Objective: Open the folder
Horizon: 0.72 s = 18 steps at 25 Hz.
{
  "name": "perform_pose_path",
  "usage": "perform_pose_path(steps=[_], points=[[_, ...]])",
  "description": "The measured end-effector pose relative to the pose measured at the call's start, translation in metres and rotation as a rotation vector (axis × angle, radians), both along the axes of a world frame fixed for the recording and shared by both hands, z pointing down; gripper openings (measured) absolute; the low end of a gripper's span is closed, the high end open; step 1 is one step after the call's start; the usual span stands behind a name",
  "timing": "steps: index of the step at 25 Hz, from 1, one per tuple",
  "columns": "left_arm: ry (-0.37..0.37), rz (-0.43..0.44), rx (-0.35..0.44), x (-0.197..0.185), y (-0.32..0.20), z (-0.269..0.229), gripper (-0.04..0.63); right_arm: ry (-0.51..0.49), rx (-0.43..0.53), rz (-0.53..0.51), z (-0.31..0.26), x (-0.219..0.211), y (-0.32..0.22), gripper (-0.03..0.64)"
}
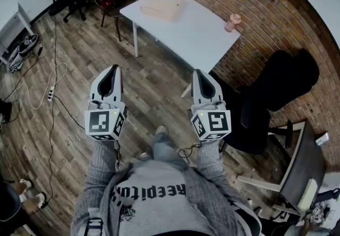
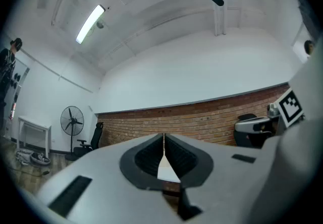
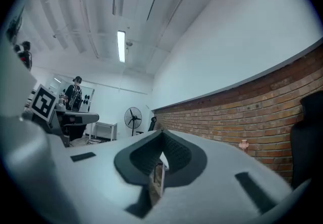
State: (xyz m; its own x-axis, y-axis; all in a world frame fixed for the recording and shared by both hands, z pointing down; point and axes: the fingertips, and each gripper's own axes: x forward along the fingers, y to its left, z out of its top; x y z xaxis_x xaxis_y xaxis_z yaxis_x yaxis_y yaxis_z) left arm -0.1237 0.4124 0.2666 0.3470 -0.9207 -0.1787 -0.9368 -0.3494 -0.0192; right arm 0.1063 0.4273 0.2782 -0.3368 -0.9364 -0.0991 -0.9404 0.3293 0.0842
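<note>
In the head view you hold the left gripper (image 1: pixel 113 69) and right gripper (image 1: pixel 198 73) side by side before your chest, above the wood floor (image 1: pixel 64 123). The folder (image 1: pixel 163 6) lies flat on the white table (image 1: pixel 196 38), well apart from both grippers.

In the left gripper view your jaws meet at the tips, with nothing between them.

In the right gripper view your jaws are likewise pressed together and empty; a brick wall (image 3: pixel 262 107) runs along the right.
</note>
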Motion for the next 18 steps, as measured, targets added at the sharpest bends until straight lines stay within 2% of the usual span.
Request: perform_pose_path(steps=[13,18], points=[[0.005,-0.007,-0.013,0.003,-0.026,0.005,0.012,-0.003,-0.019,-0.006,0.006,0.003,-0.027,0.005],[-0.017,-0.006,-0.010,0.014,-0.055,0.013,0.012,-0.050,-0.015,-0.021,0.010,0.014,-0.057,0.005]])
